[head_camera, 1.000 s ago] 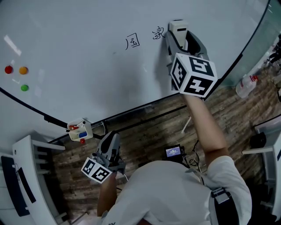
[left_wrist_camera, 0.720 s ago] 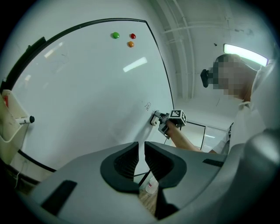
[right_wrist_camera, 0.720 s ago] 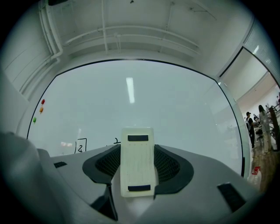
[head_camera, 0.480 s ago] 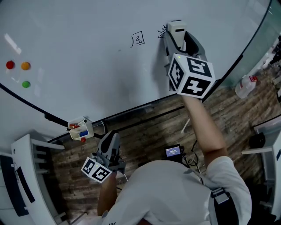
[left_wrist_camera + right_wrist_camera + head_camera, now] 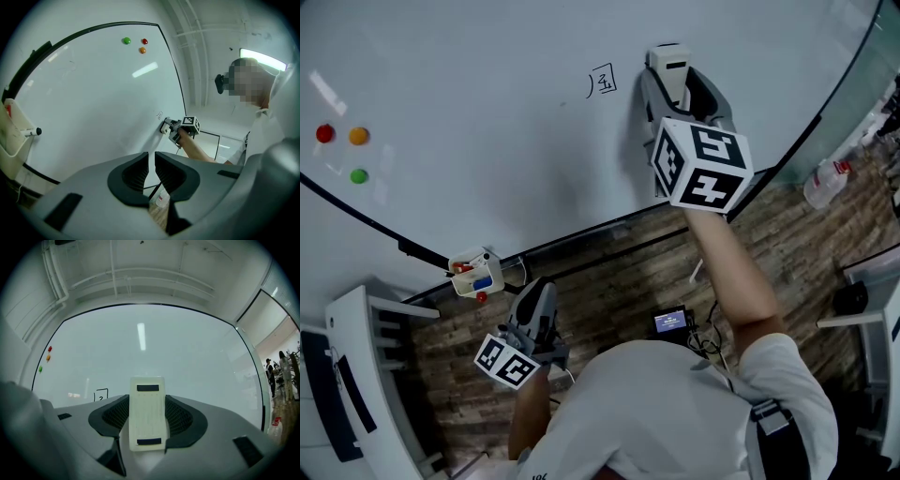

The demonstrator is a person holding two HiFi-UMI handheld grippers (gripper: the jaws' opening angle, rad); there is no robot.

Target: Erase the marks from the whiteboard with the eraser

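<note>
Right gripper (image 5: 668,82) is clamped on the cream eraser (image 5: 148,413), pinching it across its narrow sides; the eraser's long axis runs straight out along the jaws, far end pointing up the whiteboard (image 5: 487,112), and in the left gripper view it sits against the board; a second ago there were two written characters by it, now only the boxed one (image 5: 602,82) shows, just left of the eraser, which has slid left over the spot where the other one was; left gripper (image 5: 534,314) hangs low, well away from the board, jaws pressed nearly together on nothing.
</note>
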